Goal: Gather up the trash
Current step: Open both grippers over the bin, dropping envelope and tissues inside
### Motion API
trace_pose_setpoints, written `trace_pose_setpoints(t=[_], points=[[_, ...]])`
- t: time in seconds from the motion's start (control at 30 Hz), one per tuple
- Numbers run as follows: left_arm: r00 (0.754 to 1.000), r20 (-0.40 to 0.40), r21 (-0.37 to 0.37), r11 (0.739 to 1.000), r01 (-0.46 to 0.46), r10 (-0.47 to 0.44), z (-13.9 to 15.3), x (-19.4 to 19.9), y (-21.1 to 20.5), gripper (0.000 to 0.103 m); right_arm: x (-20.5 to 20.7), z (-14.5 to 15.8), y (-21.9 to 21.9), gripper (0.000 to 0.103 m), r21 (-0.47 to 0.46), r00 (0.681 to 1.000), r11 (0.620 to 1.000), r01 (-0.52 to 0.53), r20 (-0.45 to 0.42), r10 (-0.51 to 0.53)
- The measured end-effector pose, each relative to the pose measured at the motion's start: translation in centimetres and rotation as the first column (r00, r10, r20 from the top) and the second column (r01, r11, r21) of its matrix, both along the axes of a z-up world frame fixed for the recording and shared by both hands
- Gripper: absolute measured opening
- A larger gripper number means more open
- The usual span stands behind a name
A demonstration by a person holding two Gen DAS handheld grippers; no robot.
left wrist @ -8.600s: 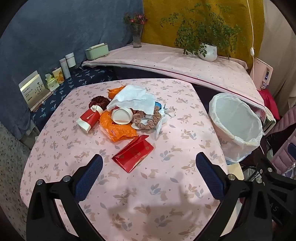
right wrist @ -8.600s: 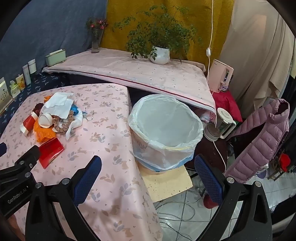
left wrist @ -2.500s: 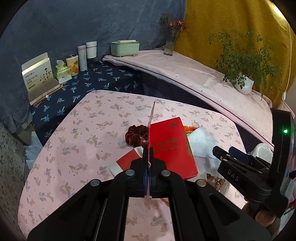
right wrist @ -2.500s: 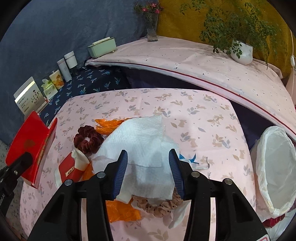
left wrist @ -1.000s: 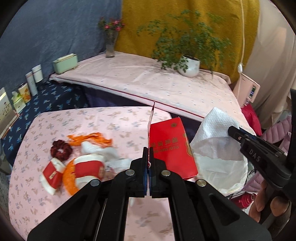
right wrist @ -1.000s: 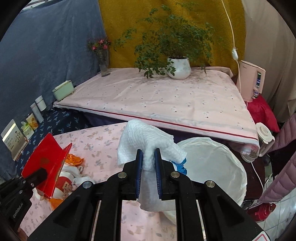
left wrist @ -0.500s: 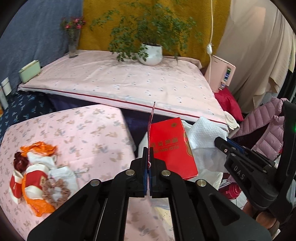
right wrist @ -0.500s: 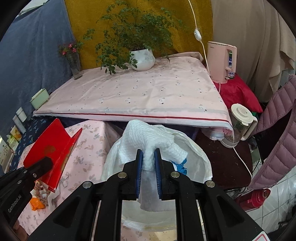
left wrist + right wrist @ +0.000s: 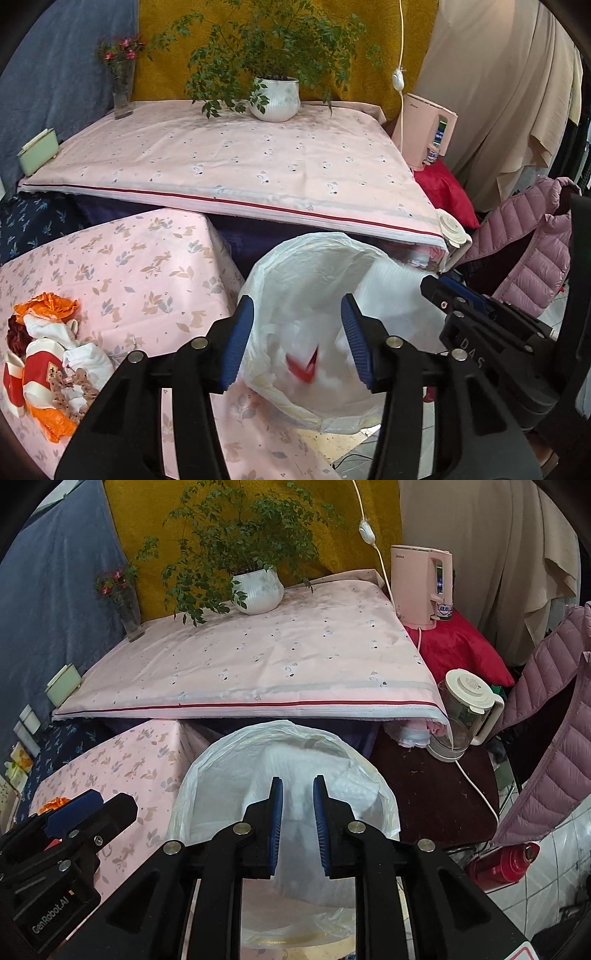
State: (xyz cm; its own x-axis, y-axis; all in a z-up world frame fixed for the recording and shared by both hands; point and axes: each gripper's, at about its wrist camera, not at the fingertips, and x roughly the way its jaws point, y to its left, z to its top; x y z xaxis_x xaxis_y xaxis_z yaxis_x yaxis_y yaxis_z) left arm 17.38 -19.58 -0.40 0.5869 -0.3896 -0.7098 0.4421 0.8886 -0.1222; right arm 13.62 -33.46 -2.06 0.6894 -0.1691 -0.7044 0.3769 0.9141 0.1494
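two grippers over the white-lined trash bin (image 9: 314,266): left gripper (image 9: 297,345) spread wide w/ nothing held, right gripper (image 9: 297,821) parted narrowly, also empty. red envelope (image 9: 304,363) and blurred white tissue (image 9: 295,775) sit inside bin; other trash pile (image 9: 48,362) lies on pink table (image 9: 140,266) beside it.

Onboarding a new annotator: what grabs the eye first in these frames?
The white-lined trash bin fills the foreground beside the pink table, with a red envelope blurred inside it. The left gripper and right gripper hang open above it. A heap of orange wrappers and cups lies at the table's left edge.
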Motion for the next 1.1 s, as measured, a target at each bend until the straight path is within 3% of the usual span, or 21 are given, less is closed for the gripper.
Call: trace_pose_setpoints(t=[0.27, 0.6, 0.73, 1.1], points=[[0.999, 0.003, 0.005, 0.999, -0.047, 0.047, -0.1, 0.2, 1.8, 0.047, 0.3, 0.6, 1.7, 0.024, -0.030, 0.999, 0.999, -0.030, 0.011, 0.030], [0.995, 0.013, 0.005, 0.995, -0.100, 0.100, 0.3, -0.2, 4.9, 0.047, 0.1, 1.6, 5.0, 0.042, -0.059, 0.997, 0.995, -0.074, 0.024, 0.076], [0.992, 0.011, -0.003, 0.992, -0.128, 0.128, 0.5, -0.5, 6.5, 0.047, -0.1, 2.0, 6.5, 0.044, -0.070, 0.995, 0.993, -0.097, 0.027, 0.099], [0.968, 0.026, -0.003, 0.968, -0.250, 0.250, 0.6, -1.3, 12.8, 0.061, -0.3, 2.8, 11.8, 0.047, -0.083, 0.983, 0.980, -0.178, 0.029, 0.181]])
